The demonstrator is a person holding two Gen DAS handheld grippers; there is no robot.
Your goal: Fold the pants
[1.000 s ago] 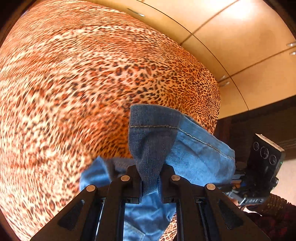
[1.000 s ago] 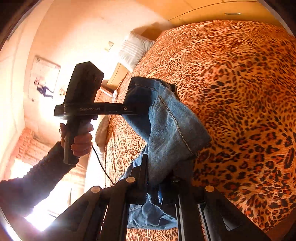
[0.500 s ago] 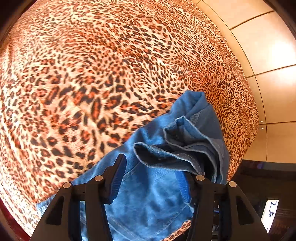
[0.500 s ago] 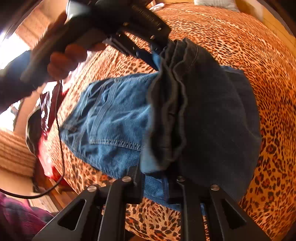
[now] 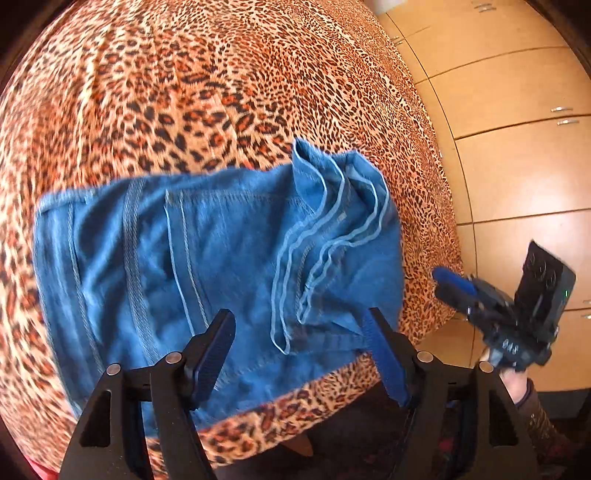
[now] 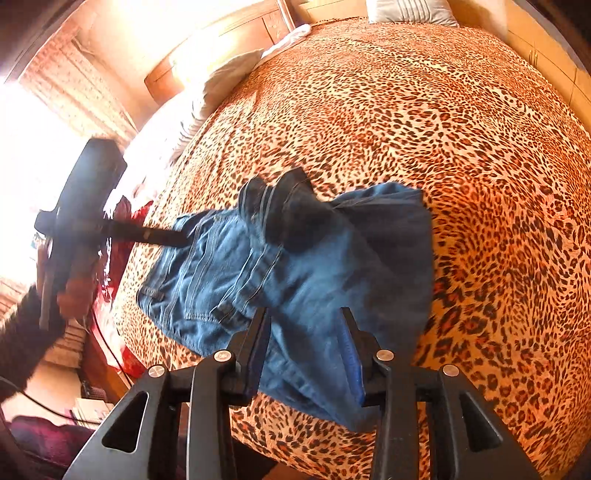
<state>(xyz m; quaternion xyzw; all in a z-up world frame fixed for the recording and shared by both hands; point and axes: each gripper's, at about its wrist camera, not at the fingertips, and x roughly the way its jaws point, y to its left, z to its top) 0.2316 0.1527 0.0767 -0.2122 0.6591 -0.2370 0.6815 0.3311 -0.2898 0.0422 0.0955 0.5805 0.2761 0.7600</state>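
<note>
Now both grippers, left and right, are opening, empty, above folded jeans on the bed.

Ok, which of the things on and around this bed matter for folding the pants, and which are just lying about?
Part of the job:
- jeans, folded over on the bedspread
- leopard-print bedspread, the work surface
- left gripper and right gripper, jaws opening, gripping nothing

Just lying about:
- pillow
- red cloth at the bedside
- wardrobe doors
</note>
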